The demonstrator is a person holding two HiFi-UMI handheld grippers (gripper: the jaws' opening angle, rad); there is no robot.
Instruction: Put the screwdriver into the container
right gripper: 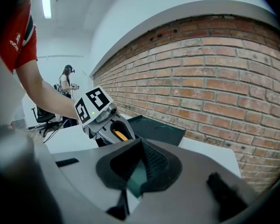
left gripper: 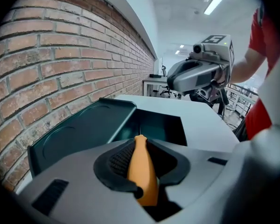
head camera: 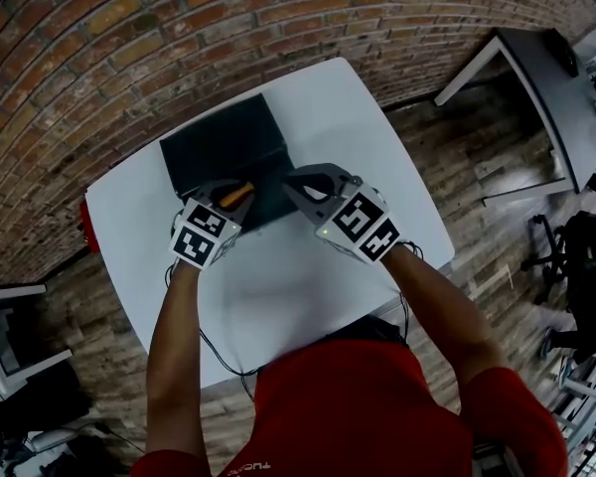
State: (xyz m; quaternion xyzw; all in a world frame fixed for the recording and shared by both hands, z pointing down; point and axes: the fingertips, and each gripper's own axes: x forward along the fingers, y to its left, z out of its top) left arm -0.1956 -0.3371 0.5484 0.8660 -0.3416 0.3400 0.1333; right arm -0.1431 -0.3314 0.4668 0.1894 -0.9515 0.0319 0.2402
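Note:
A screwdriver with an orange handle (head camera: 236, 195) is clamped in my left gripper (head camera: 241, 188), which is shut on it. In the left gripper view the handle (left gripper: 142, 171) points forward between the pads, toward the open dark green container (left gripper: 84, 129). The shaft is hidden. The container (head camera: 217, 149) lies on the white table (head camera: 377, 147), its lid folded back toward the brick wall. My right gripper (head camera: 290, 179) hovers at the container's right side, opposite the left one. Its tips meet (right gripper: 141, 143) and hold nothing. From there the left gripper (right gripper: 109, 127) and the orange handle (right gripper: 119, 135) show.
A brick wall (head camera: 179, 28) runs right behind the table. A red thing (head camera: 84, 225) sticks out at the table's left edge. A grey desk (head camera: 551, 87) and an office chair (head camera: 566, 256) stand to the right on the wooden floor. A person (right gripper: 66, 80) stands far off.

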